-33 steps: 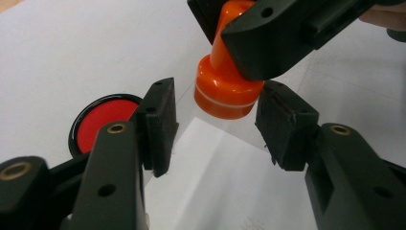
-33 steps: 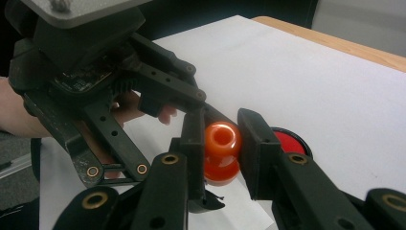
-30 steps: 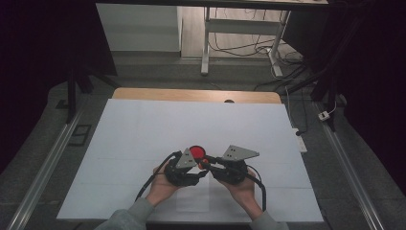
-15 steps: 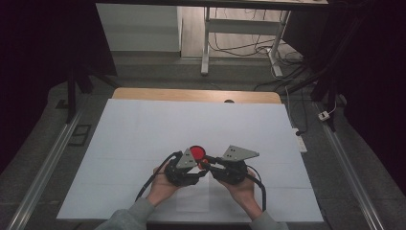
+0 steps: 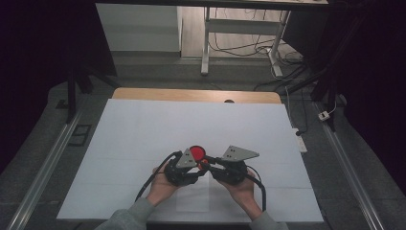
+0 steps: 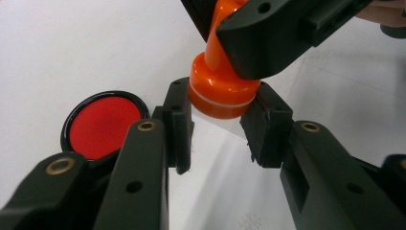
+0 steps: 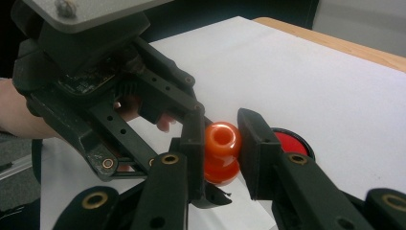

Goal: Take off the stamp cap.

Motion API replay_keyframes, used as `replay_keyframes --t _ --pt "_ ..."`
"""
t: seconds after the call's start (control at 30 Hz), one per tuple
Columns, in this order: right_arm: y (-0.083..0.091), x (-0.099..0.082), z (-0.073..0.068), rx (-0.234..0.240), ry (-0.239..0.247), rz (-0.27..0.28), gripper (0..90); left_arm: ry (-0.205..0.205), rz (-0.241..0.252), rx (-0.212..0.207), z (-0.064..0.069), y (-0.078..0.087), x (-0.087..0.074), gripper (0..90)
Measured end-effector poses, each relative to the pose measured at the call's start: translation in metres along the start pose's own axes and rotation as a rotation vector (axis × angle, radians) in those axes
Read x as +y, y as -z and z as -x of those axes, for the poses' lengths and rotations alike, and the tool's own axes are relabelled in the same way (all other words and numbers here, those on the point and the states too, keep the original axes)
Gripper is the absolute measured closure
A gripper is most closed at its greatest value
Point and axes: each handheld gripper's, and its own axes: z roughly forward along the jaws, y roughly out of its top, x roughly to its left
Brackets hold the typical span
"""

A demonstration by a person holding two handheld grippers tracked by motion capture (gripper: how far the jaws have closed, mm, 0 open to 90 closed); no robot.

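- Orange stamp (image 6: 221,91), glossy plastic with a knob handle and a wider round base ringed by a pale band, is held up off the counter (image 5: 143,129) between the two tools, near the front edge and roughly centred.
- Right hand-held gripper (image 7: 223,143) is clenched on the knob end; in the right gripper view its two black pads sit on either side of the rounded orange knob.
- Left hand-held gripper (image 6: 218,122) is at the base of the stamp: its jaws have just been closing, with the base between them. In the left gripper view the pads meet the sides of the base, so it is grasping the stamp there.
- In the high view the two tools meet tip to tip, left hand-held gripper (image 5: 184,165) and right hand-held gripper (image 5: 230,165), each in one hand, with forearms in grey sleeves coming in from the bottom.
- Red ink pad (image 6: 105,124), a round red disc in a black rim, lies flat on the counter just beside the left tool's jaws, apart from the stamp; in the high view it (image 5: 197,153) sits just beyond the tool tips.
- White sheet (image 5: 239,124) covers most of the counter; a strip of bare wood (image 5: 167,94) shows along the far edge.
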Motion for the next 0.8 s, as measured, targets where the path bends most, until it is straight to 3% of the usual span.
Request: replay_keyframes --t 0.43,0.8 --pt "-0.0006 -0.0005 -0.0007 -0.002 0.007 -0.003 73.5 -0.028 -0.007 0.020 0.0018 0.0001 -0.0010 65.3" --pt "0.0009 0.0001 -0.0011 -0.003 0.006 0.007 73.5 -0.021 0.010 0.013 0.0015 0.0012 -0.0008 64.8"
